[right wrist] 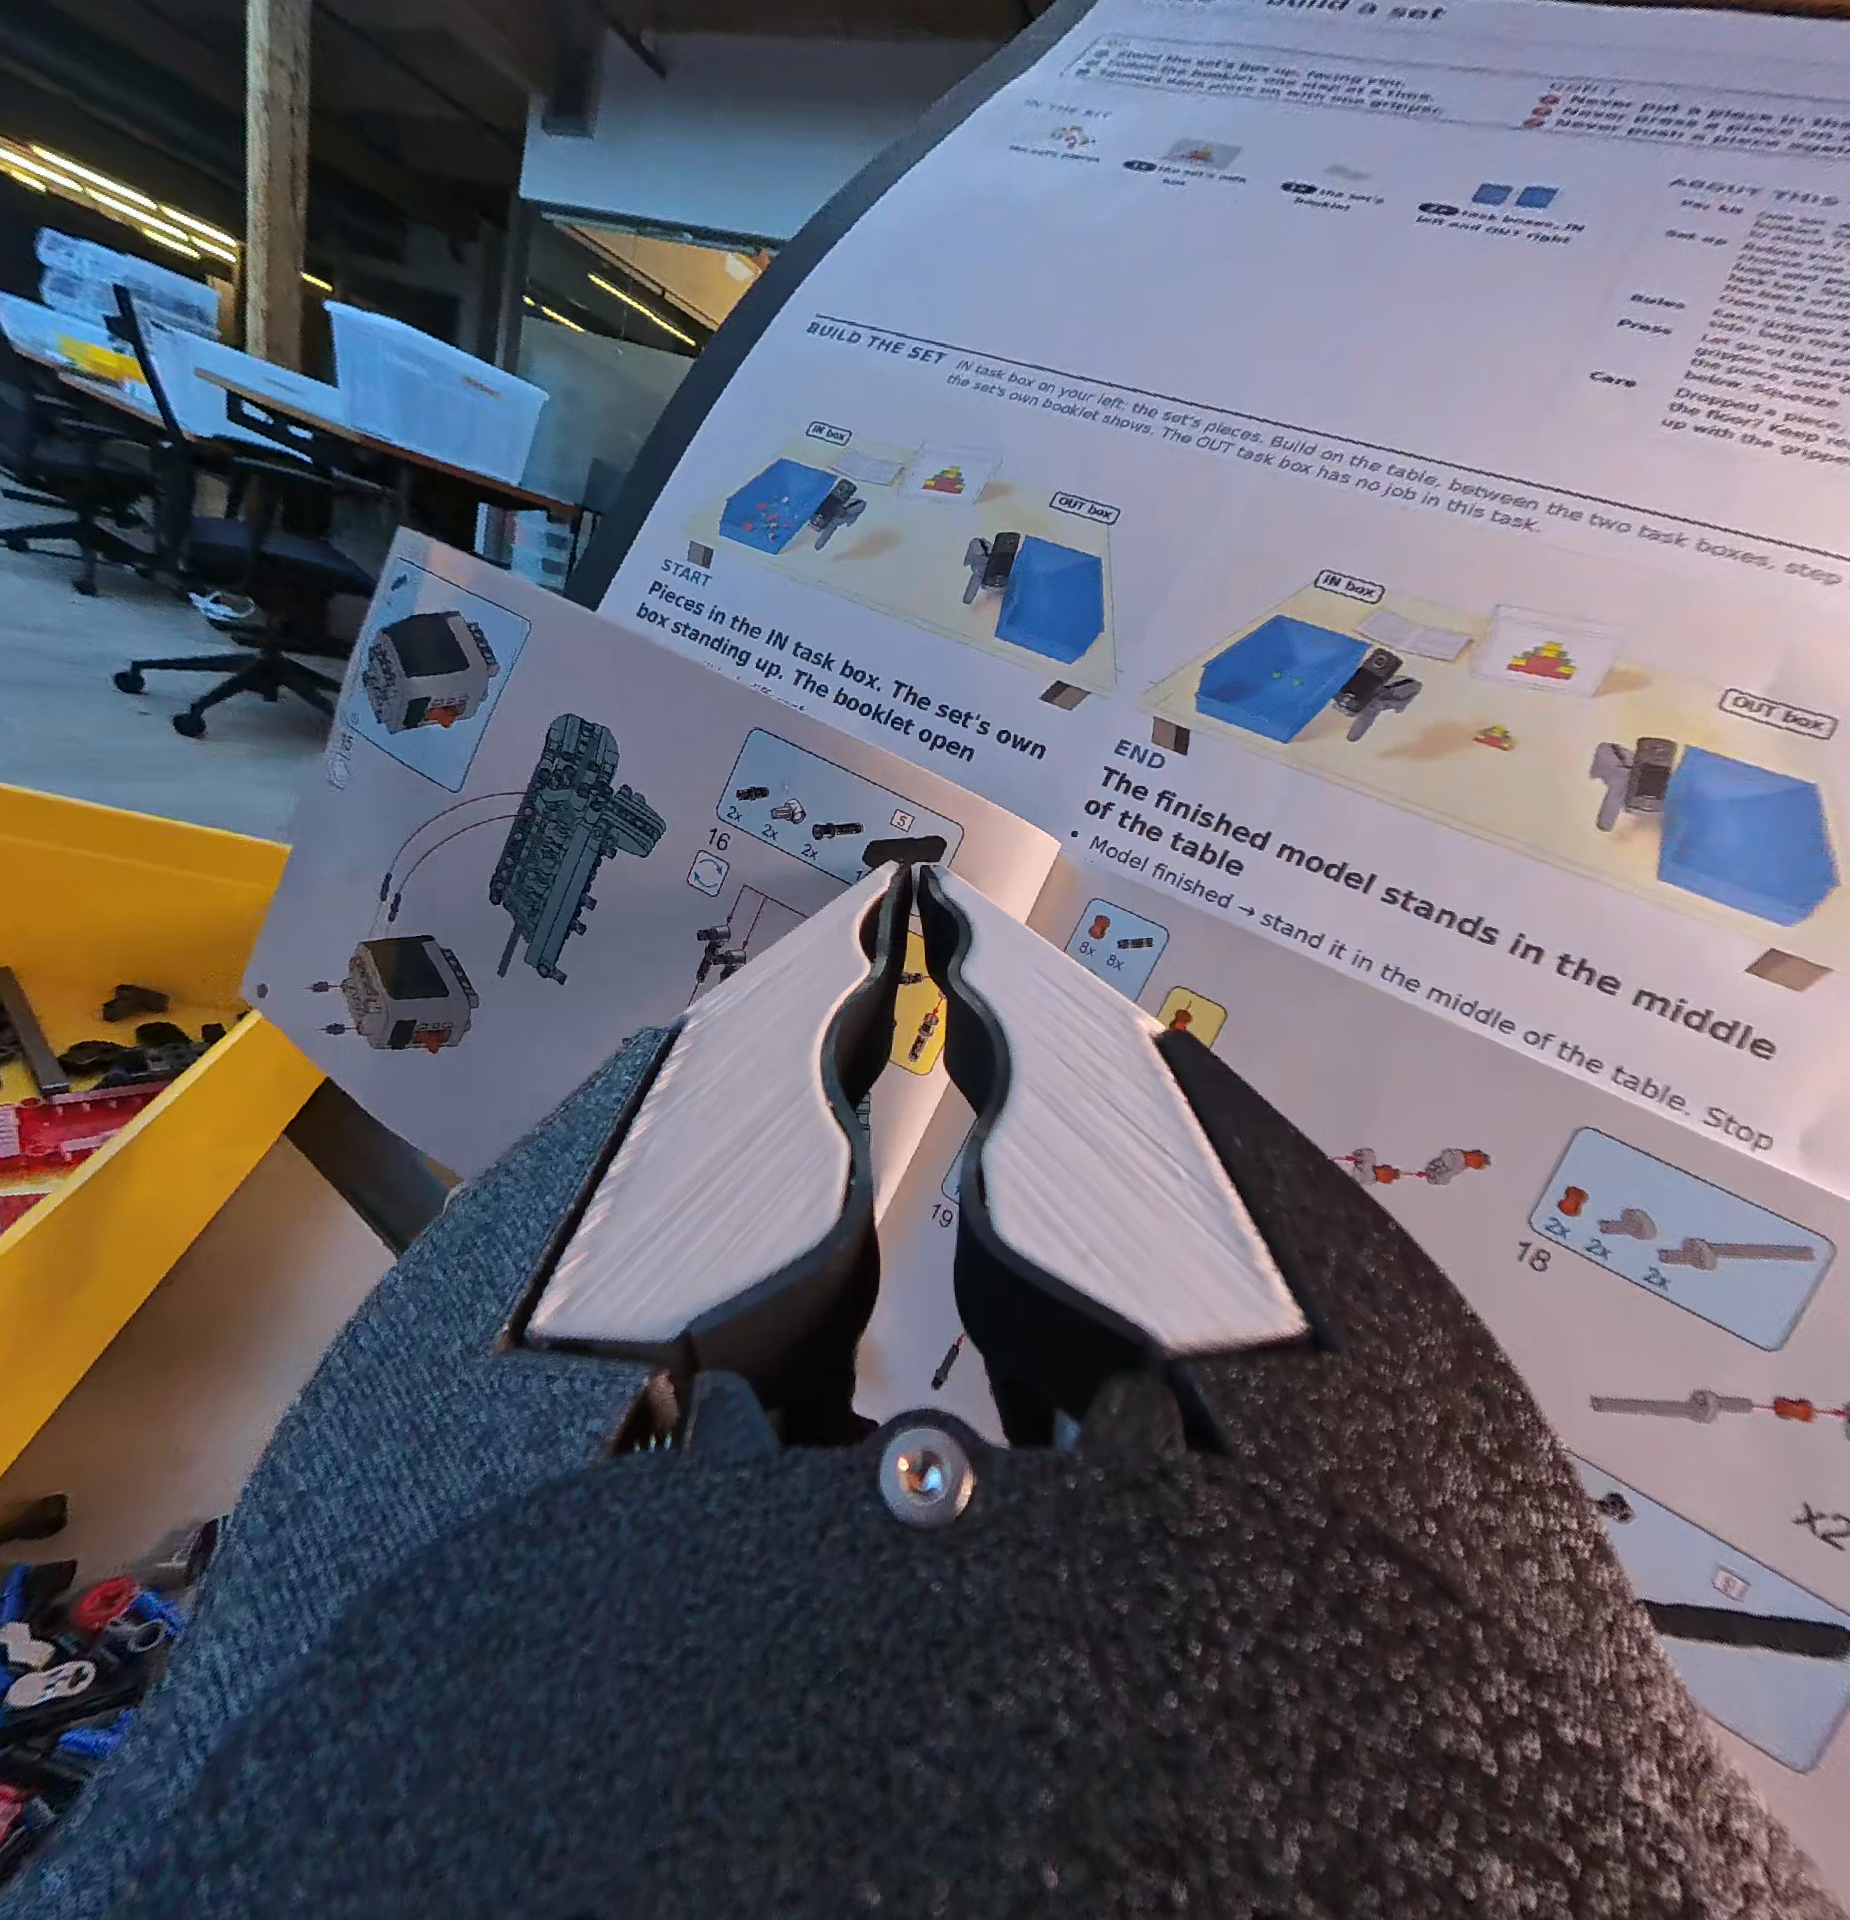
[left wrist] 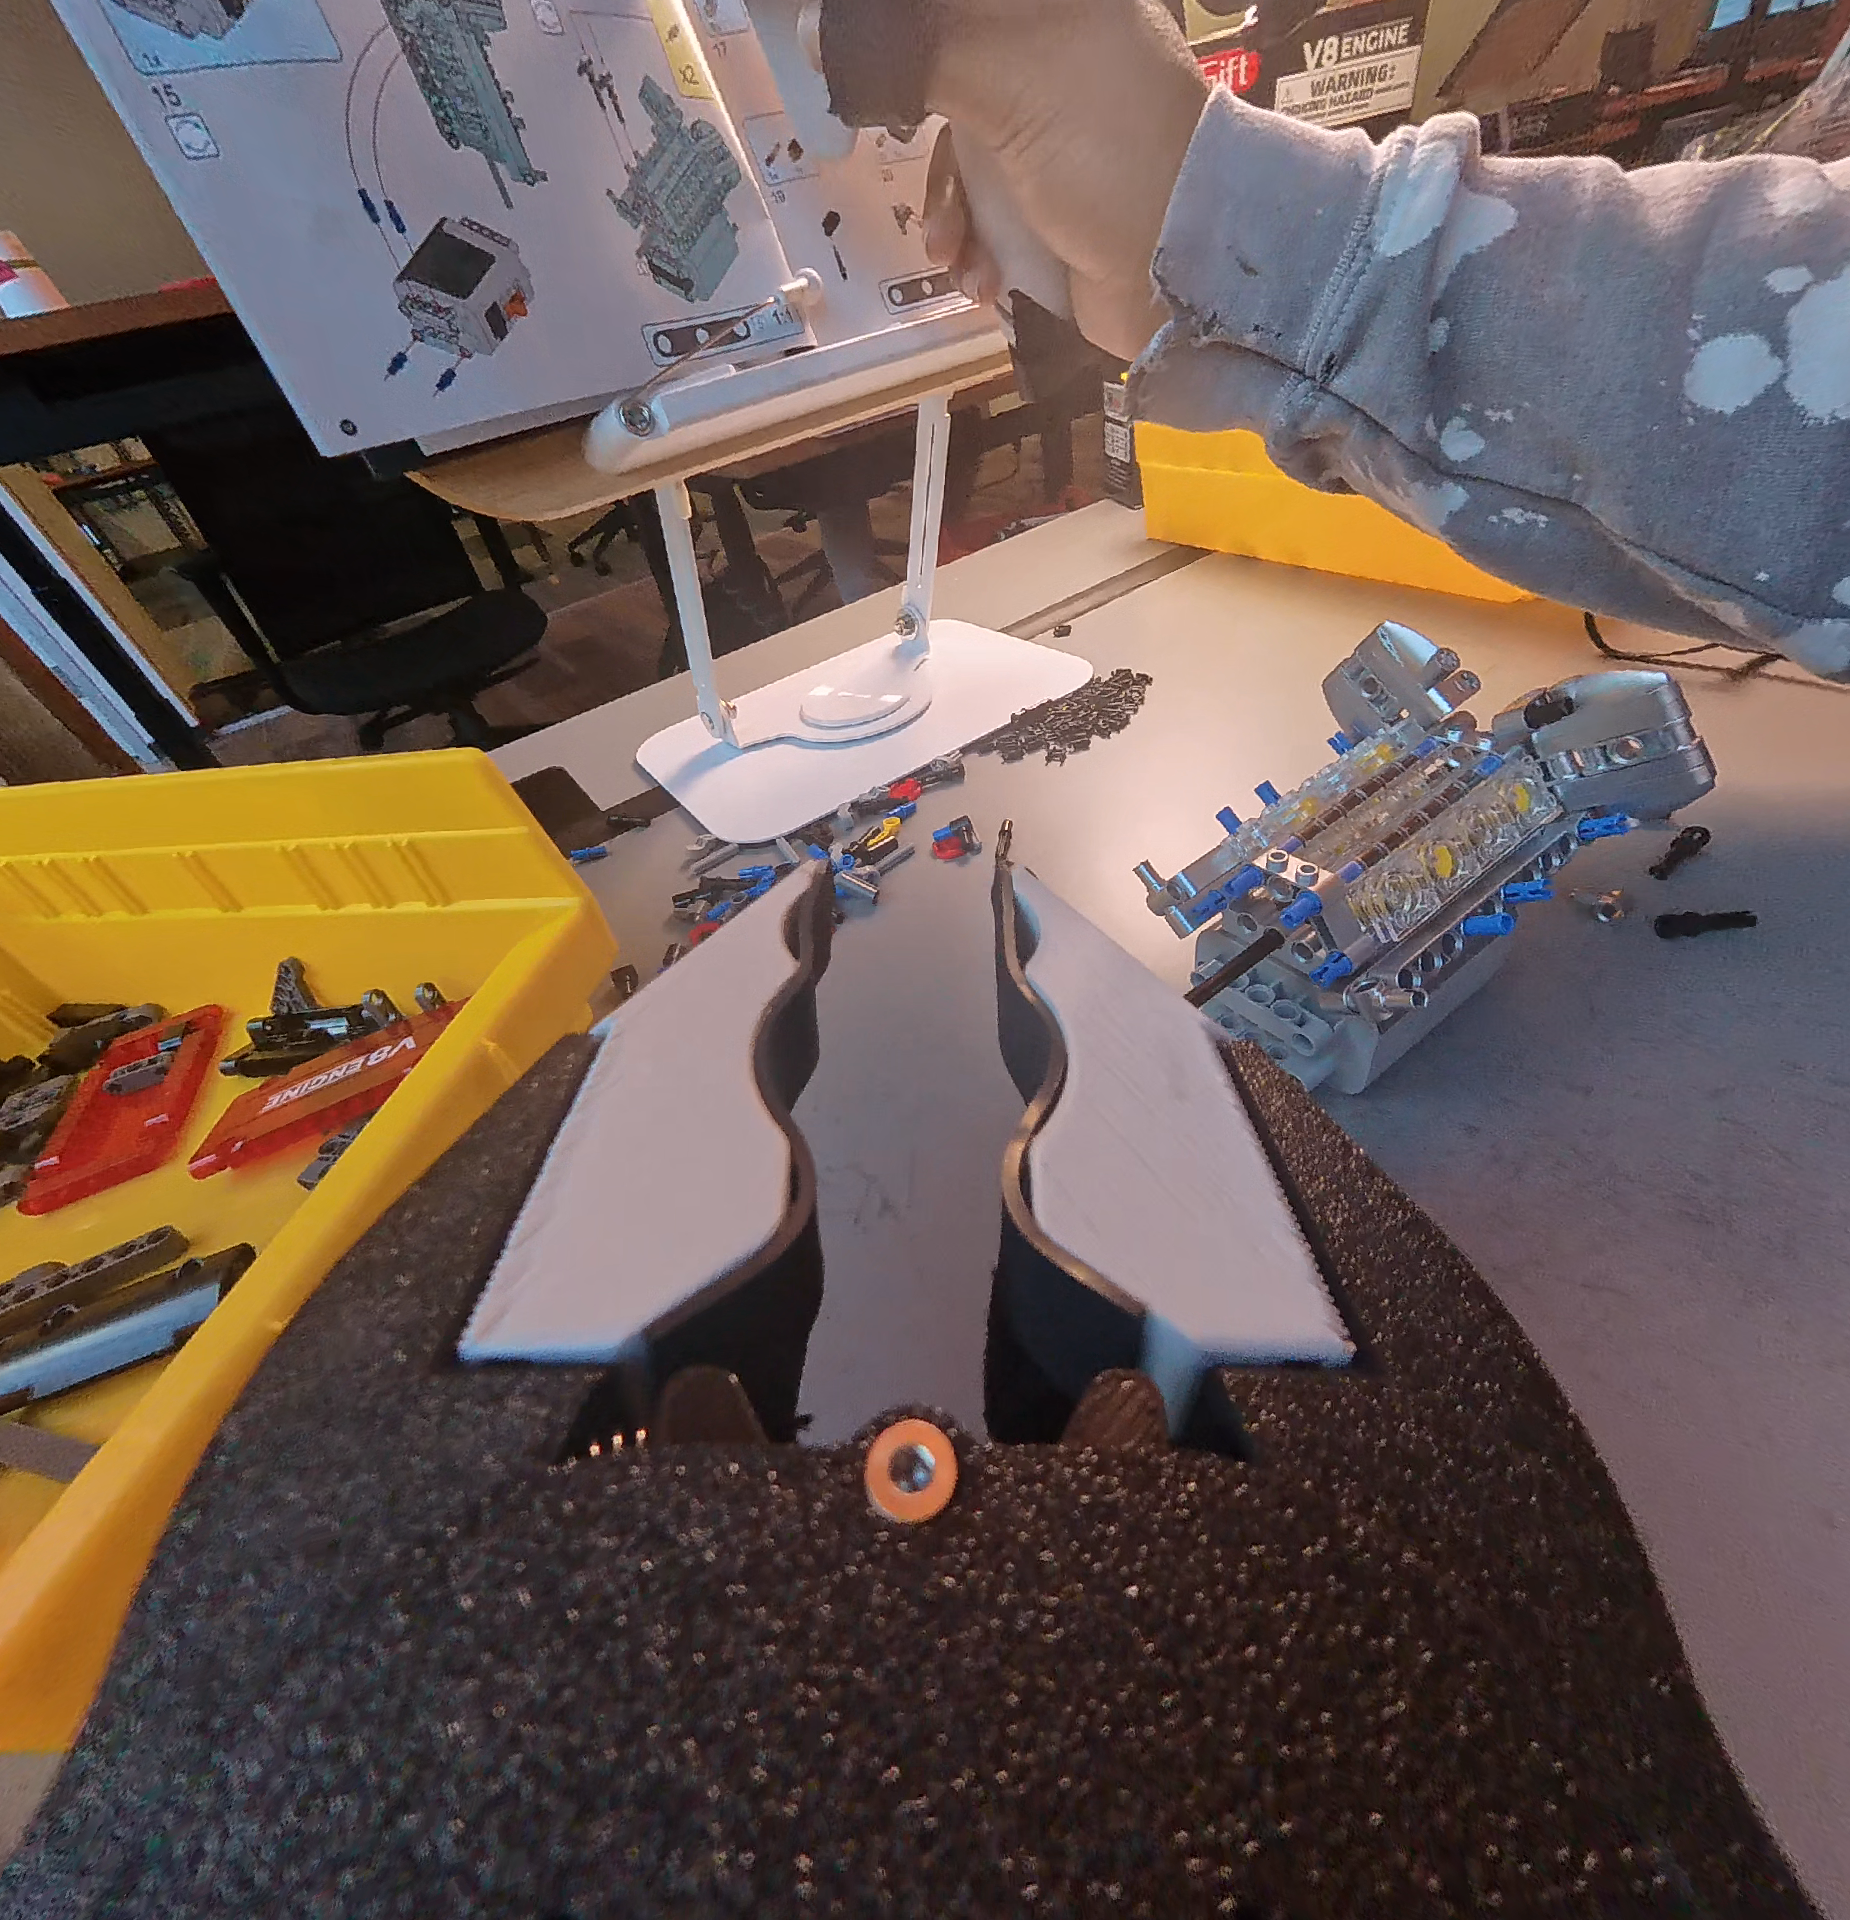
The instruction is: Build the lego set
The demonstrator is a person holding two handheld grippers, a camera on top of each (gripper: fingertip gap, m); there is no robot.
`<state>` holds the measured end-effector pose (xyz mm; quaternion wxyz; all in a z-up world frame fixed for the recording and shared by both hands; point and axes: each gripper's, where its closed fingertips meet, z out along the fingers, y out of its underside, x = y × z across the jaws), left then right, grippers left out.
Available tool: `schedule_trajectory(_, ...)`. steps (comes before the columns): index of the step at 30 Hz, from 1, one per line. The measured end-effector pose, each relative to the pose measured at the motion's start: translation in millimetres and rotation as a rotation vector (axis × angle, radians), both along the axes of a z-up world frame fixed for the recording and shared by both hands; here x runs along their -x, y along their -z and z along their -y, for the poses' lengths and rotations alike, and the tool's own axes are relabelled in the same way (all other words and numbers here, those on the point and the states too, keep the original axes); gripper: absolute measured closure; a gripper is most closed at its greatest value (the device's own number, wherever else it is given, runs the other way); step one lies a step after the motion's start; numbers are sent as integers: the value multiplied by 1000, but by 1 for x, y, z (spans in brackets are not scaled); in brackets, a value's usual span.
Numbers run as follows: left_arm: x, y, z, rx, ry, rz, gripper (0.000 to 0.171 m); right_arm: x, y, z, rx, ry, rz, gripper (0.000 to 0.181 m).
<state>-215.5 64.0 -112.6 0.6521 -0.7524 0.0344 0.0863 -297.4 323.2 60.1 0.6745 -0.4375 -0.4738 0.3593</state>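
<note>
left gripper (left wrist: 910,862) hovers jaws apart, empty, over loose pins (left wrist: 859,831) beside the half-built engine model (left wrist: 1420,883). right gripper (right wrist: 916,878) is nipped on a small black piece (right wrist: 905,850), held up against the propped booklet (right wrist: 547,831), probably to compare.

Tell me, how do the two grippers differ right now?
The left gripper has its fingers spread wide; the right gripper's fingertips almost meet. The left gripper points down at loose pieces on the table; the right gripper points at the open booklet. Both have white fingers with wavy black inner edges.
</note>
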Motion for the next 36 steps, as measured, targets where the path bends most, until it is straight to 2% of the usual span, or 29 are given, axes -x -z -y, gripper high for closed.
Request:
schedule_trajectory(4, 0, -4, 1, -7, -2, 0, 143, -5, 2, 3, -8, -8, 15, 180)
schedule_trajectory(6, 0, -16, 5, -20, 7, 3, 143, -16, 3, 10, -22, -34, 28, 178)
schedule_trajectory(7, 3, -29, 10, -27, 5, -6, 147, -24, 4, 17, -37, -54, 37, 177)
schedule_trajectory(9, 19, -72, 26, -67, -28, -56, 151, -46, 9, 33, -74, -103, 67, 175)
schedule_trajectory(12, 65, -130, 55, -26, -91, -101, 151, -88, 28, 63, -96, -195, 146, 172)
schedule_trajectory(14, 100, -148, 67, 80, -101, -136, 150, -119, 46, 81, -96, -239, 203, 172)
schedule_trajectory(15, 119, -146, 68, 164, -96, -158, 150, -135, 56, 89, -89, -257, 233, 172)
schedule_trajectory(17, 155, -119, 66, 404, -34, -208, 150, -164, 74, 103, -57, -282, 279, 172)
schedule_trajectory(20, 214, -55, 69, 810, 8, -337, 150, -200, 98, 119, 37, -293, 327, 172)
schedule_trajectory(22, 237, -22, 73, 1041, 49, -374, 149, -219, 112, 127, 104, -291, 349, 172)
schedule_trajectory(25, 255, 12, 74, 1300, 117, -375, 146, -241, 132, 131, 156, -240, 371, 172)
schedule_trajectory(30, 271, 53, 76, 1572, 164, -335, 143, -259, 148, 135, 219, -196, 353, 172)
schedule_trajectory(31, 269, 59, 76, 1598, 170, -297, 148, -260, 149, 134, 217, -184, 348, 172)
schedule_trajectory(32, 266, 63, 76, 1623, 181, -251, 136, -261, 150, 132, 213, -175, 345, 172)
schedule_trajectory(36, 265, 79, 86, 1741, 163, -131, 126, -258, 149, 129, 242, -186, 332, 172)
